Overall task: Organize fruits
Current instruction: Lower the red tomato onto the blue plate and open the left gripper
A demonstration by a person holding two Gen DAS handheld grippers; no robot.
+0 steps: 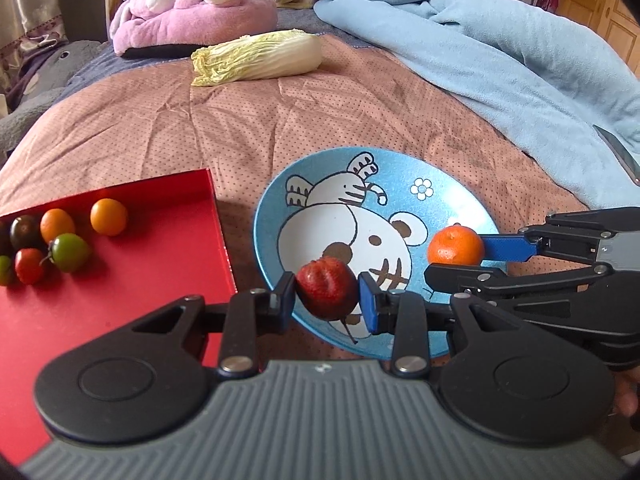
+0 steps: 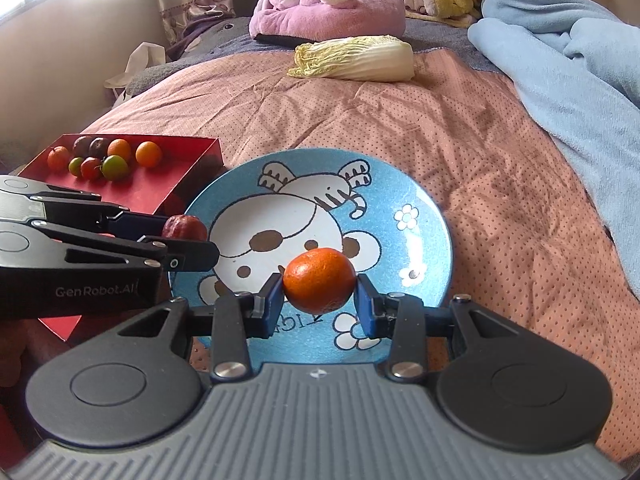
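Note:
My left gripper (image 1: 327, 300) is shut on a dark red wrinkled fruit (image 1: 326, 290), held over the near left rim of a blue cartoon plate (image 1: 440, 184). My right gripper (image 2: 320, 300) is shut on a small orange mandarin (image 2: 319, 280) above the same plate (image 2: 424, 248). In the left wrist view the mandarin (image 1: 455, 246) hangs over the plate's right side, between the right gripper's blue pads. From the right wrist view the red fruit (image 2: 185, 227) shows at the plate's left edge in the left gripper (image 2: 188, 240). Nothing lies on the plate itself.
A red tray (image 1: 160, 248) left of the plate carries several small tomatoes and round orange fruits (image 1: 109, 217). A napa cabbage (image 1: 258, 57) lies farther back on the pink quilt. A blue blanket (image 1: 520, 60) bunches on the right, plush toys (image 1: 192, 4) at the back.

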